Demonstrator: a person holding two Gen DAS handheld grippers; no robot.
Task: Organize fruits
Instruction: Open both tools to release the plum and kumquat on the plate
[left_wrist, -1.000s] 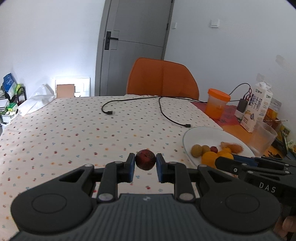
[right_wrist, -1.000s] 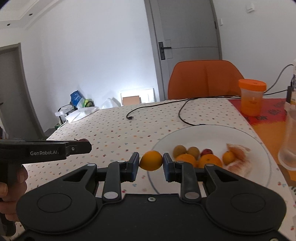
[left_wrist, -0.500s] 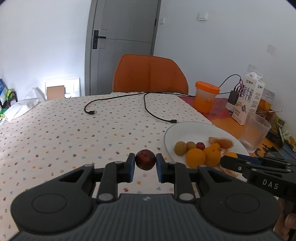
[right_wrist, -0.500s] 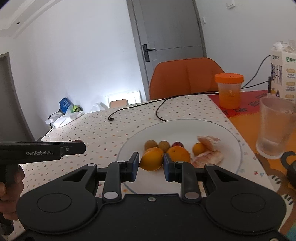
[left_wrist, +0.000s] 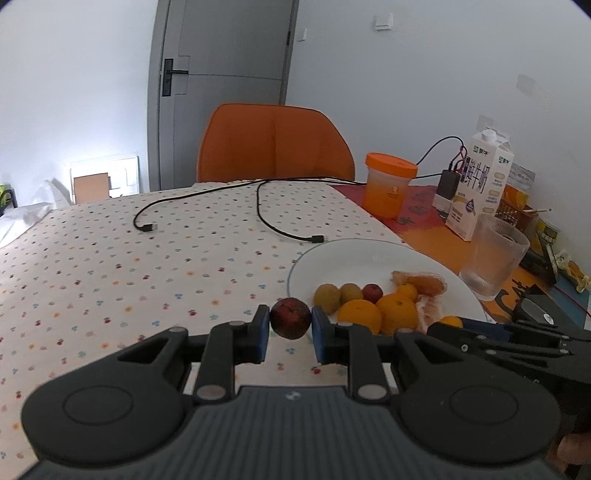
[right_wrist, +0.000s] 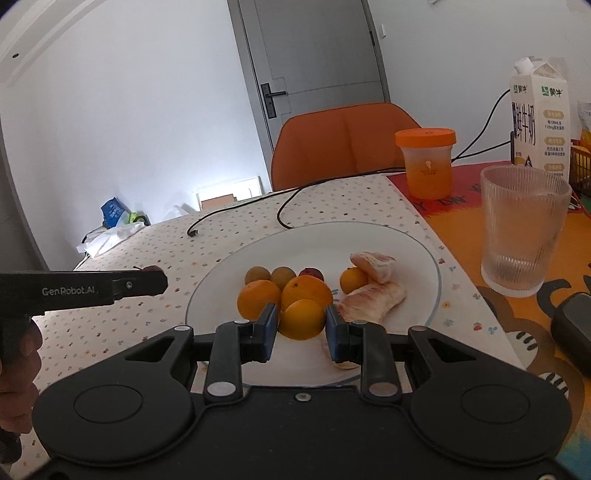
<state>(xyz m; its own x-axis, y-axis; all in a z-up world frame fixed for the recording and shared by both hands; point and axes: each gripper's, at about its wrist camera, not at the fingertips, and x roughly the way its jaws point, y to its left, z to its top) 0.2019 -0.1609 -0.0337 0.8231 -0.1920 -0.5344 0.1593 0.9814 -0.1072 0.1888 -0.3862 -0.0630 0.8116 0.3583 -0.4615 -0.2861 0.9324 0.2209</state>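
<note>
White walls, a grey door (left_wrist: 221, 74) and an orange chair (left_wrist: 273, 142) stand behind the spotted surface (left_wrist: 110, 258). From the left wrist view, the left tool (left_wrist: 290, 325) is clenched on a dark red plum (left_wrist: 290, 318), held above the cloth just left of the white plate (left_wrist: 369, 254). Two oranges (left_wrist: 376, 314), two small brown-green fruits (left_wrist: 338, 295) and a red fruit (left_wrist: 372, 292) lie on the plate ahead and to the right.

From the right wrist view, the right tool (right_wrist: 301, 328) grips an orange (right_wrist: 301, 319) over the plate's near part, touching the other oranges just beyond it. Peeled citrus segments (right_wrist: 373, 295) lie right of the tool, and a ribbed glass (right_wrist: 524, 229), a lidded orange cup (right_wrist: 426, 162) and a milk carton (right_wrist: 539, 118) stand further right.
</note>
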